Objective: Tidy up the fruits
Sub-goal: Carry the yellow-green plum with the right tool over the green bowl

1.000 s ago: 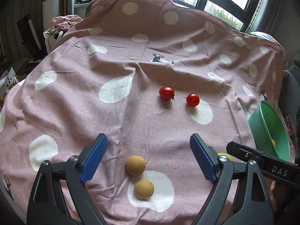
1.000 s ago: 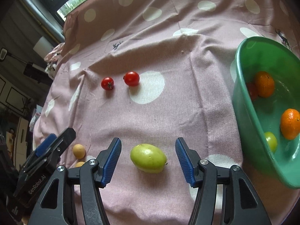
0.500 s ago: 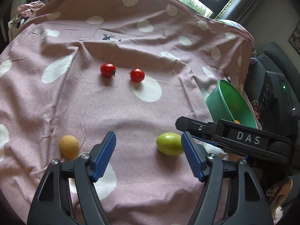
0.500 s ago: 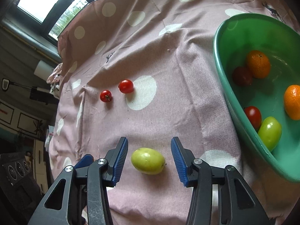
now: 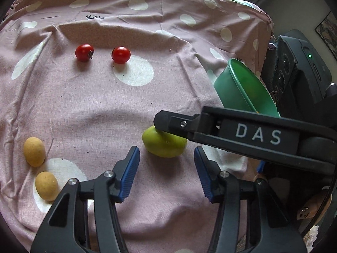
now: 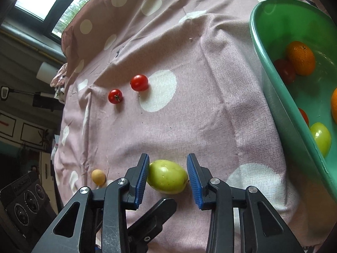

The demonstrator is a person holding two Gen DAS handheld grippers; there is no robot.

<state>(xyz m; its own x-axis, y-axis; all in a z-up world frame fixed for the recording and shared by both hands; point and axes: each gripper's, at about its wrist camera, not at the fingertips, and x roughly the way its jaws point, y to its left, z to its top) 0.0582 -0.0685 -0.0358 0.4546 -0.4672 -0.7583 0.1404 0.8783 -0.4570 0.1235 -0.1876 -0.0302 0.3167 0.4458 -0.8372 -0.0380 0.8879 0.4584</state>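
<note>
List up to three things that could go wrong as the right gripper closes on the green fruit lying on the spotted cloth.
1. The right gripper has been closing; its left pad touches the green fruit, the other shows a gap, so the fruit may roll.
2. The left gripper crowds the same fruit and may collide.
3. The green basin already holds fruit; a drop could knock them.
</note>
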